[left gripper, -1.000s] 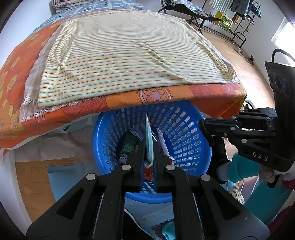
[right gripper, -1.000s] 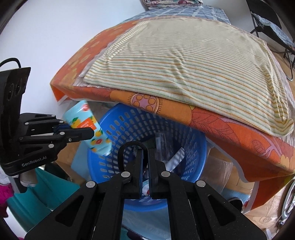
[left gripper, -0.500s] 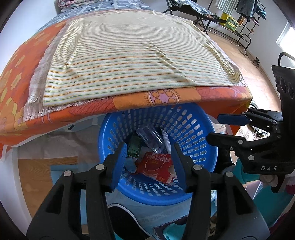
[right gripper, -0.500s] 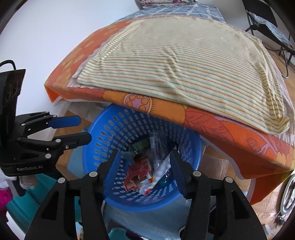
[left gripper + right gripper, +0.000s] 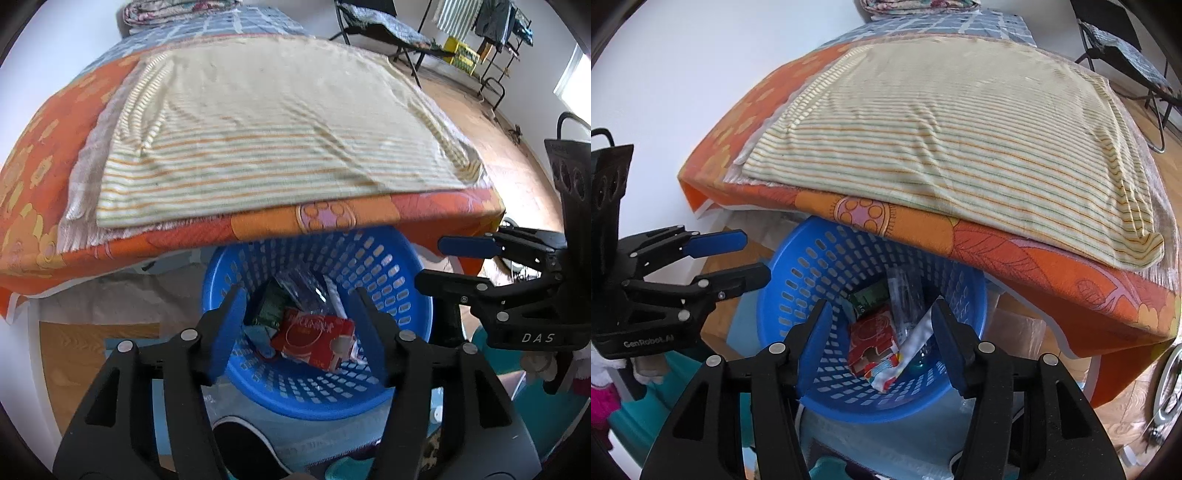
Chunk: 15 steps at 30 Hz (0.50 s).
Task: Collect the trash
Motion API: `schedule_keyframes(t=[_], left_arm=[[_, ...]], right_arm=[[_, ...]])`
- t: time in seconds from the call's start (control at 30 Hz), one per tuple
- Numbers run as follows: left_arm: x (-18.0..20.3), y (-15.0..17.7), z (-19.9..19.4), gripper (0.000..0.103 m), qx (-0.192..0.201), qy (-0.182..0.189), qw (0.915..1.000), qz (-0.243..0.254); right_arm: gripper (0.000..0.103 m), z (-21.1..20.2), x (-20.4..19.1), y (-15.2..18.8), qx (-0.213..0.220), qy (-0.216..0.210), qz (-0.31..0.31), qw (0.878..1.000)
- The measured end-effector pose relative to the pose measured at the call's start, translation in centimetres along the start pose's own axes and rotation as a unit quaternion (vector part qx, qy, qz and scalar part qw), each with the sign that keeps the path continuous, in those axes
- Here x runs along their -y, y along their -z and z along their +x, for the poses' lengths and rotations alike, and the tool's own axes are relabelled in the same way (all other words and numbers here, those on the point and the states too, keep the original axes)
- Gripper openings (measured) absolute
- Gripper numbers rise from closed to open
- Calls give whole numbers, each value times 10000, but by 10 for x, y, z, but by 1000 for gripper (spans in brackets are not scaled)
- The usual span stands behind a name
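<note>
a striped cloth (image 5: 273, 136) lies flat on the orange-sheeted bed (image 5: 44, 192).

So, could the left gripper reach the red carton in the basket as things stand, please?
Probably yes: the left gripper hangs open above the basket, and the red carton lies uncovered on top.

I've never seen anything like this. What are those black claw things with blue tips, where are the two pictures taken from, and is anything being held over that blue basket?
There is no robot here: a person holds a two-finger gripper in each hand, and each carries a camera looking along its fingers. One picture comes from the left gripper, the other from the right gripper; each also sees the other at its side. Both hang over a round blue plastic basket with holes, tucked partly under an orange patterned bedcover. Both have just opened and hold nothing. In the basket lie a red carton, a clear plastic wrapper and other trash.
</note>
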<state>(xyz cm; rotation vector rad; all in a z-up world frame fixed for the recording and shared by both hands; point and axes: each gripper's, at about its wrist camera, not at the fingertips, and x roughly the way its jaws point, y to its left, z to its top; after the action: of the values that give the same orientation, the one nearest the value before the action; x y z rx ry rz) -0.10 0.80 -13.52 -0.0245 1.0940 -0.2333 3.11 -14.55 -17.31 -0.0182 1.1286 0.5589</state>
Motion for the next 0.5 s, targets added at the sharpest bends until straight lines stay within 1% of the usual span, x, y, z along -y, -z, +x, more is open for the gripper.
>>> schedule_keyframes(t=[0.17, 0.3, 0.33, 0.37, 0.4, 0.5], left_arm=[[-3, -8, -9, 61, 184, -51, 9998, -94], [-5, -17, -20, 61, 446, -129, 9988, -171], [-6, -19, -24, 63, 505, -147, 9984, -190], [-7, -22, -28, 68, 590, -154, 9979, -235], [-8, -24, -32, 70, 663, -145, 9973, -281], [-7, -33, -49, 71, 954, -72, 9948, -351]], right_arm=[[56, -6, 3, -3, 82, 54, 43, 9999], [56, -13, 4, -8, 177, 100, 71, 9998], [56, -16, 3, -10, 225, 128, 70, 9996], [56, -20, 3, -12, 276, 156, 68, 9995], [56, -24, 2, -15, 338, 198, 71, 9992], [58, -37, -1, -22, 515, 275, 42, 9983]])
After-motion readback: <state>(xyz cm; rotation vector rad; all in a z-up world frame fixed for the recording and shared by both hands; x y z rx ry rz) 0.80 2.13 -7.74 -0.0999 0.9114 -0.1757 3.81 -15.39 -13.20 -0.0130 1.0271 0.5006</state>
